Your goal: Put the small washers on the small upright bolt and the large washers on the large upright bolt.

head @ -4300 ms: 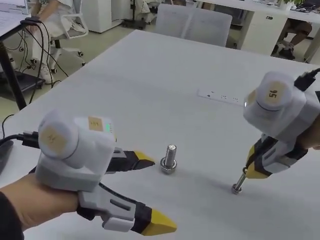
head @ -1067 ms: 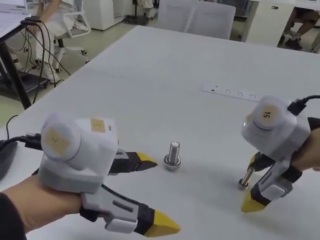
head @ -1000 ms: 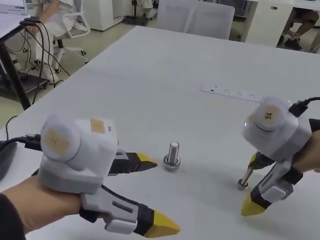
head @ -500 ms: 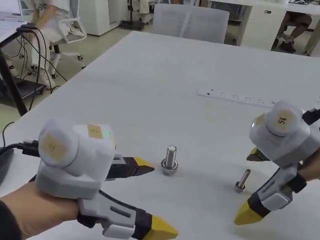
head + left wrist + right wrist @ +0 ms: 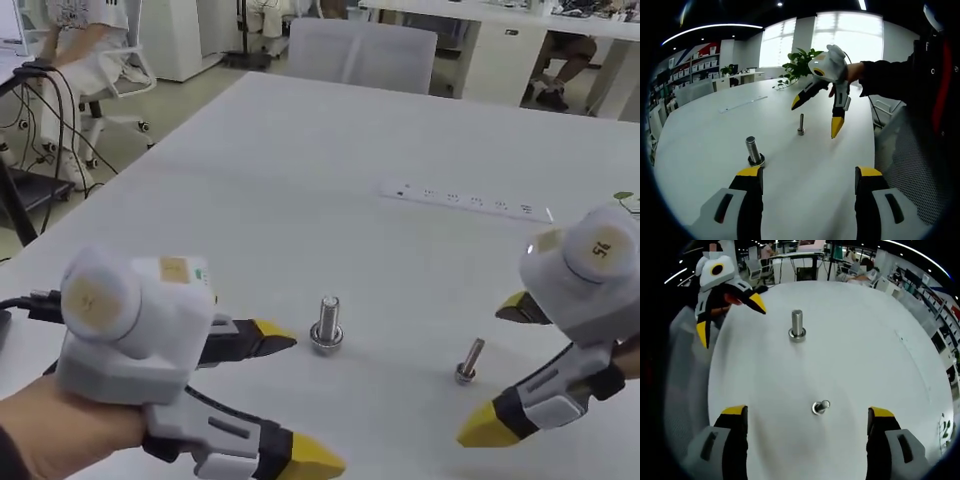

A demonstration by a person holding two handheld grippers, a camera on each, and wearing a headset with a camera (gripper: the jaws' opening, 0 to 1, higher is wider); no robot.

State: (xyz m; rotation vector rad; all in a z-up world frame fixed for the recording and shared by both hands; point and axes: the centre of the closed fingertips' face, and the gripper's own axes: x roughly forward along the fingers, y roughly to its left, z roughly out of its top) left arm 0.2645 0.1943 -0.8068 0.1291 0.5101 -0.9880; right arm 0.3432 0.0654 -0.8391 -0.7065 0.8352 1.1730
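Head view: a white table with two bolts standing on it and a gripper on either side, each held in a hand.
Left gripper: near left, low over the table. Its fingers are spread wide with nothing between them. The upper yellow tip points toward the large bolt and is clear of it.
Right gripper: at the right edge, tips angled down toward the table. Its fingers are spread wide and it grips nothing.
Large bolt: upright near the middle of the table, thread end up. It has a wider ring at its foot; I cannot tell whether that is a washer or the bolt head.
Small bolt: to the right of the large bolt and well apart from it, standing on the table. It is near the right gripper's tips and touches neither.
Left gripper view: the large bolt stands just ahead of the left jaw's tip. The small bolt is farther on. The right gripper hangs beside it with its tips apart, held on a dark sleeve.
Right gripper view: looking down on the table, the small bolt sits between the two spread jaws, clear of both. It also has a ring at its foot. The large bolt stands beyond it, and the left gripper is at the upper left, tips apart.
Power strip: lies flat on the table beyond the bolts.
Chair: at the table's far edge.
Plant: at the far end of the table, behind the right gripper in the left gripper view.
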